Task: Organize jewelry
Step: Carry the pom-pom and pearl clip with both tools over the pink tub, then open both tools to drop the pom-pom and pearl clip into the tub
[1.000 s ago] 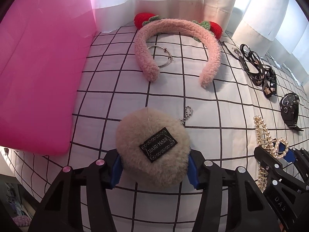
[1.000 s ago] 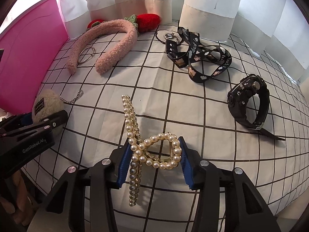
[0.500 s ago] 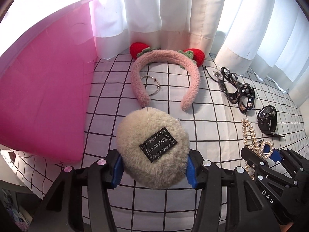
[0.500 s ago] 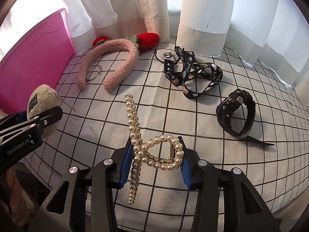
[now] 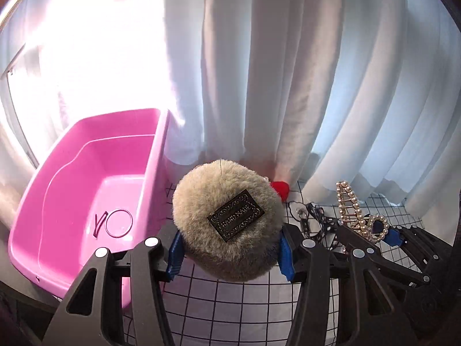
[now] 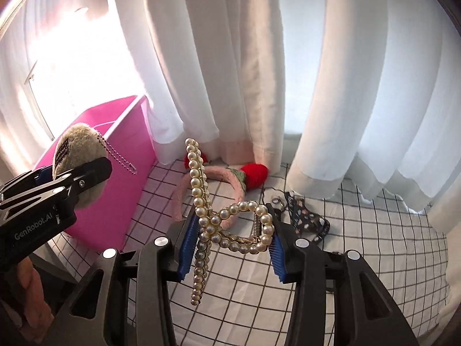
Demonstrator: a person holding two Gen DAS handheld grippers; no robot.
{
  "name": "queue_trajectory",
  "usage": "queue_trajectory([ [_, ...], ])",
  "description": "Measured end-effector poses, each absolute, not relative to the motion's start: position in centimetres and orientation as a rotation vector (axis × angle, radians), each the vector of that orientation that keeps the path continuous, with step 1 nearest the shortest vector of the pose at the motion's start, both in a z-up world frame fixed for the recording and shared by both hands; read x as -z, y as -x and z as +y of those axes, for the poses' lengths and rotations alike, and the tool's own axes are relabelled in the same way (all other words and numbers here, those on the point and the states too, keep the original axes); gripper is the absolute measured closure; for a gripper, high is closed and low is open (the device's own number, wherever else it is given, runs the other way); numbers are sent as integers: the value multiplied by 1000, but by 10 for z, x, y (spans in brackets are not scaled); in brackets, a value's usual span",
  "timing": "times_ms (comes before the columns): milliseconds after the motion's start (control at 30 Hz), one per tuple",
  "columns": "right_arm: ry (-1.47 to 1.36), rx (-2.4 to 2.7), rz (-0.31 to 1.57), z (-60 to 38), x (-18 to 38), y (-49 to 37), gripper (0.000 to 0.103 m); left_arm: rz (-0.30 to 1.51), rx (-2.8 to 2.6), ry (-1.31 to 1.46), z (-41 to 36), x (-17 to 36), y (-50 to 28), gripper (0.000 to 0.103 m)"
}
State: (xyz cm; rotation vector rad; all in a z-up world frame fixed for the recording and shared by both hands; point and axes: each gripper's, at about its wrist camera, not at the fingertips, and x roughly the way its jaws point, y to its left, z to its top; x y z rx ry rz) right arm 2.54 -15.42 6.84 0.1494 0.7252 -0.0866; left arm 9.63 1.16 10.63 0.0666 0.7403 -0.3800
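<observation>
While both claws are raised off the grid cloth (image 6: pixel 374 248):
Left claw (image 5: pixel 229 249): pinching one pompom (image 5: pixel 227 219), lifted, bin at its 10 o'clock.
Right claw (image 6: pixel 232 243): pinching one pearl clip (image 6: pixel 230 225), lifted above the cloth.
Bin (image 5: pixel 43 201): one, pink, holding one ring (image 5: pixel 118 222).
Headband (image 6: pixel 227 178): one, on the cloth at the clip's 12 o'clock.
Lanyard (image 6: pixel 306 219): one, at 2 o'clock.

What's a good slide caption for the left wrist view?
Left gripper holds a fluffy pompom beside the pink bin, right gripper alongside with a pearl clip.
</observation>
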Motion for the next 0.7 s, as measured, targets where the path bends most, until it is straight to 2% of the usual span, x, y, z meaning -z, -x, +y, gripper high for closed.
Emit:
queue_trajectory([
  [267, -59, -156, 660, -63, -117, -102, 61, 689, 134, -29, 114, -139, -142, 52],
  [467, -14, -315, 724, 11, -117, -162, 61, 784, 4, -13, 180, -113, -178, 51],
  [700, 50, -359, 846, 59, -92, -201, 61, 896, -54, 31, 210, -74, -201, 51],
])
